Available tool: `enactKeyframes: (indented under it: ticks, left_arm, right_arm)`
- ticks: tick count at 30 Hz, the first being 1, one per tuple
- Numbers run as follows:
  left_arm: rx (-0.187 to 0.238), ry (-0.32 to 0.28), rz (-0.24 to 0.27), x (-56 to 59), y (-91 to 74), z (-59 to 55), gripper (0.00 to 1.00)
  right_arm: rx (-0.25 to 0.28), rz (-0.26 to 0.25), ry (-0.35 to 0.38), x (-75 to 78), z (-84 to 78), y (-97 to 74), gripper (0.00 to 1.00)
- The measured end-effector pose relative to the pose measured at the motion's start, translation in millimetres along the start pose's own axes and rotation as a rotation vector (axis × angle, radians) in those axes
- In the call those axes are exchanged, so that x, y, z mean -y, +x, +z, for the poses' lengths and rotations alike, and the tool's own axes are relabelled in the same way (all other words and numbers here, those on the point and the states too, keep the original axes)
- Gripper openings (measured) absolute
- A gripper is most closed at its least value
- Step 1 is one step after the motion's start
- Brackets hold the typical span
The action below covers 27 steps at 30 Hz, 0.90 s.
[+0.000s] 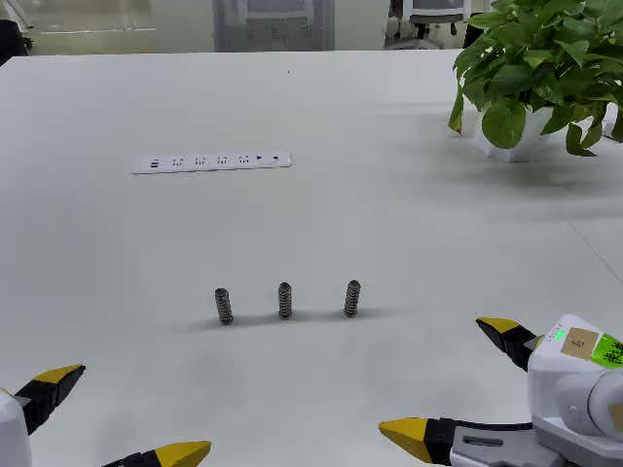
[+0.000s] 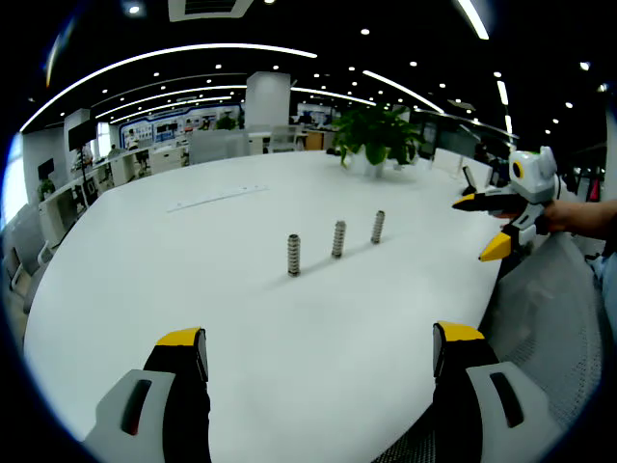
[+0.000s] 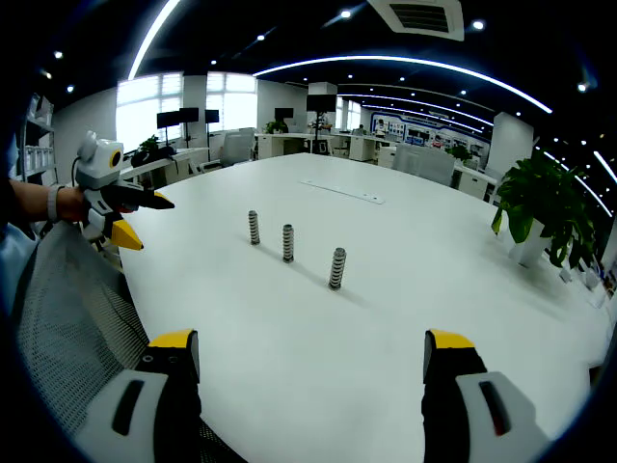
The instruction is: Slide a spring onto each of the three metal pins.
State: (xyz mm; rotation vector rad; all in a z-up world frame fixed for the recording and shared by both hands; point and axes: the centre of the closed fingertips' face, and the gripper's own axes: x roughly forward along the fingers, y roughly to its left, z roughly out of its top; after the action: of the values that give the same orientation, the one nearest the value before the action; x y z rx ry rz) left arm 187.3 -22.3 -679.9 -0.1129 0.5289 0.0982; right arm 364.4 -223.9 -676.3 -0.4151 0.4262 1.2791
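Observation:
Three metal pins stand upright in a row on the white table (image 1: 321,214), each with a spring around it: the left spring (image 1: 224,305), the middle spring (image 1: 284,300) and the right spring (image 1: 351,298). The same row appears in the left gripper view (image 2: 338,238) and in the right gripper view (image 3: 287,243). My left gripper (image 1: 119,413) is open at the near left edge, holding nothing. My right gripper (image 1: 458,379) is open at the near right, also holding nothing. Both hang well short of the pins.
A white power strip (image 1: 211,161) lies flat farther back on the table. A potted green plant (image 1: 540,68) stands at the far right. Office chairs (image 1: 273,21) sit beyond the far edge.

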Motion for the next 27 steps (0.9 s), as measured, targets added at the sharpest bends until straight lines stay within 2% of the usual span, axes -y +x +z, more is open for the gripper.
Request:
enactKeyframes:
  ticks: [27]
  left_arm:
    - [-0.004,0.004,-0.004,1.1,-0.1,-0.6,0.98]
  right_arm:
    - [-0.002,0.003,-0.002,-1.5,0.7,0.1,0.98]
